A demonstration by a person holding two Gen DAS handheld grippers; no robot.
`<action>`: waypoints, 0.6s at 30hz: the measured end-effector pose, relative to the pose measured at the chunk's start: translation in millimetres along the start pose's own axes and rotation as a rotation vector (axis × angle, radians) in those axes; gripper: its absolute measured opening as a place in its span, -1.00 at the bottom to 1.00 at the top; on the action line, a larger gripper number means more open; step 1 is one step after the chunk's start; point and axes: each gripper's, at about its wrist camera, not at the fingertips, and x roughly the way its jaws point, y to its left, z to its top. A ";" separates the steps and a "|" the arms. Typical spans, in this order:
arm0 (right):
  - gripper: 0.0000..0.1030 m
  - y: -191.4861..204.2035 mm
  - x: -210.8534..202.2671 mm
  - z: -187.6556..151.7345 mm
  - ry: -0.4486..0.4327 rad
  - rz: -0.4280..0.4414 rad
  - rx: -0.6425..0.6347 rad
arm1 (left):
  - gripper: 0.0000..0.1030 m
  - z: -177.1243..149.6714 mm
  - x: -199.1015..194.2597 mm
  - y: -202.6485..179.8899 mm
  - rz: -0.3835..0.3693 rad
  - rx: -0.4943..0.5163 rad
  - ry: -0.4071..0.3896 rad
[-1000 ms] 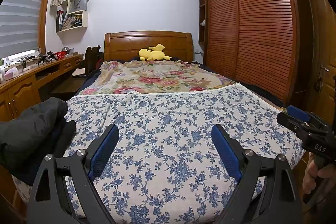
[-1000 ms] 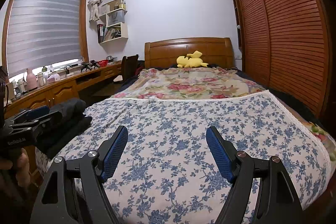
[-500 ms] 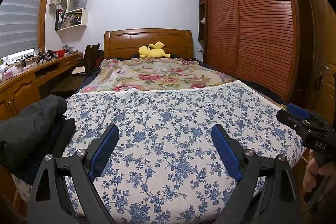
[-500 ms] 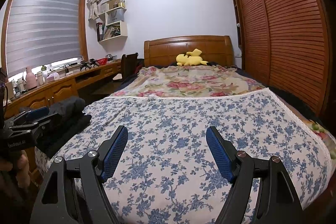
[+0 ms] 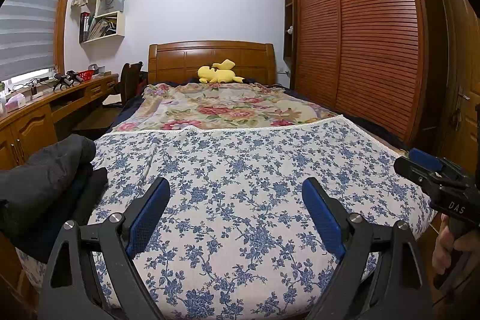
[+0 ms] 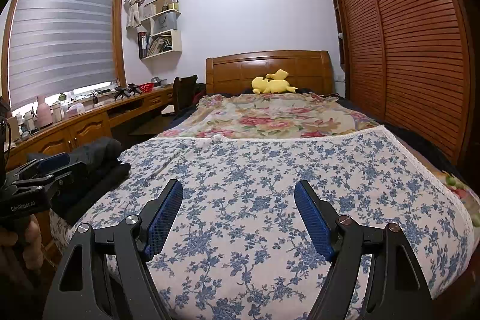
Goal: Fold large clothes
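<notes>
A bulky dark coat (image 5: pixel 39 170) lies heaped at the bed's (image 5: pixel 240 200) left corner. It looks soft and heavy; collar or shoulders seem the best hold. The left gripper (image 5: pixel 235 200) and right gripper (image 6: pixel 238 203) gape empty.

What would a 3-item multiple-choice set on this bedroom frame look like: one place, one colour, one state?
1. Where is the dark clothing pile?
A. at the headboard
B. on the bed's near left corner
C. on the desk

2. What colour is the plush toy?
A. yellow
B. red
C. green

3. How does the left gripper stand?
A. shut on the sheet
B. shut, empty
C. open, empty

Key:
1 B, it lies at the left edge of the blue floral sheet.
2 A, yellow against the wooden headboard.
3 C, its blue pads are apart above the sheet.
</notes>
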 end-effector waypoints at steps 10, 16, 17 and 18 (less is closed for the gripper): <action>0.52 -0.9 0.1 0.2 0.004 -0.001 0.007 | 0.75 -0.7 0.9 -0.3 0.002 -0.001 0.000; 0.52 -0.2 -1.7 1.3 -0.003 -0.010 0.004 | 0.75 -7.2 6.1 1.6 0.005 -0.006 0.009; 0.52 0.0 -2.0 0.9 -0.002 -0.009 0.002 | 0.75 -7.7 6.6 2.1 0.005 -0.006 0.010; 0.52 0.5 -2.3 0.4 -0.002 -0.009 0.000 | 0.75 -7.9 6.8 2.3 0.005 -0.007 0.010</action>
